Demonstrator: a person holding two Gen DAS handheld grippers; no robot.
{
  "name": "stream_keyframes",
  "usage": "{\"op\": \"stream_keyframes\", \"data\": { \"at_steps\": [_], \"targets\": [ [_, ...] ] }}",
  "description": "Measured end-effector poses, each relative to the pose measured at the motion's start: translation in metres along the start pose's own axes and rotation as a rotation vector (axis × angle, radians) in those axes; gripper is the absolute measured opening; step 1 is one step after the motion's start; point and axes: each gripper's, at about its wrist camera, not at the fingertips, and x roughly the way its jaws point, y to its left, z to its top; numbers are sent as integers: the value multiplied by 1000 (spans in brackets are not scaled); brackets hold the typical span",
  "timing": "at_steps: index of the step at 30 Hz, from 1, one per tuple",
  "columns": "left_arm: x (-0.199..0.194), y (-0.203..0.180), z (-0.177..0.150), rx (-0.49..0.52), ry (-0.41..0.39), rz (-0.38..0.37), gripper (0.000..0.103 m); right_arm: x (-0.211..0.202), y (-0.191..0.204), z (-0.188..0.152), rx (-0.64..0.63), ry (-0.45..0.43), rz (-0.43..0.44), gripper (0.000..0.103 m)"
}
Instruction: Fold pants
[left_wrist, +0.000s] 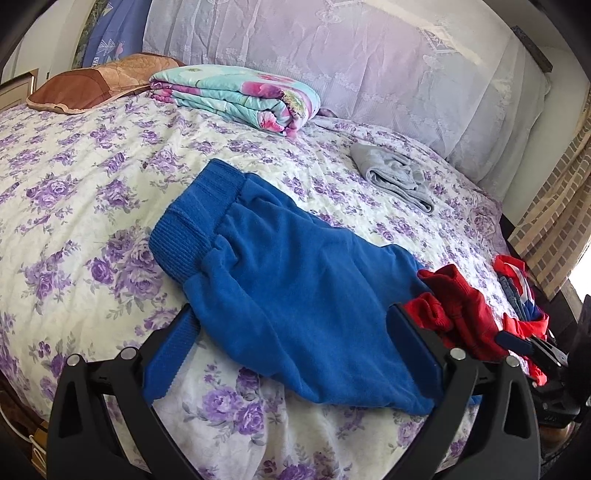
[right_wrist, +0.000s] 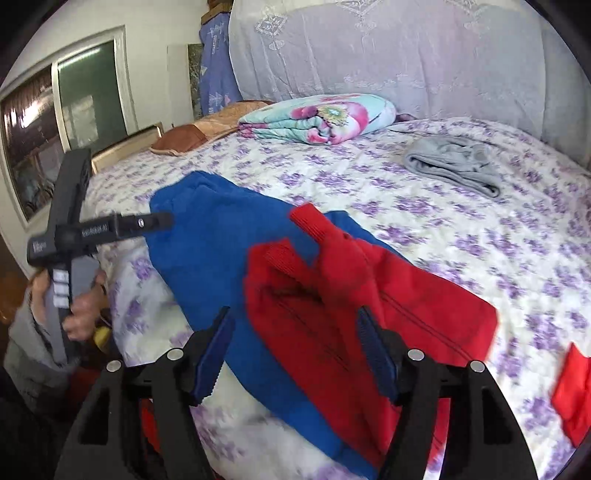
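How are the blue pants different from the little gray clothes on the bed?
The blue pants lie spread out, unfolded, near the bed's front edge; the gray clothes sit bundled up farther back. The blue pants are bright and look bigger; the gray clothes are pale and look smaller. Both rest on the flowered bedspread.

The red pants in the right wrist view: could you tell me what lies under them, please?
The red pants lie partly over the blue pants, and partly on the floral bedspread. How far the blue cloth runs beneath them is covered.
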Motion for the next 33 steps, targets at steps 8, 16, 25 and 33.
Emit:
{"op": "stream_keyframes", "data": {
  "at_steps": [8,16,25,33],
  "targets": [
    [0,-4,-2,8,2,-2,98,-26,-21,-40,40,20,-148,68],
    [6,-6,-3,7,21,14,98,-11,-29,-60,-28,79,-261,48],
    [11,-1,-5,-2,30,21,98,-23,-40,-78,-105,197,-405,19],
    [12,-5,-6,14,33,25,98,-92,-35,-50,-80,13,-234,61]
  ]
}}
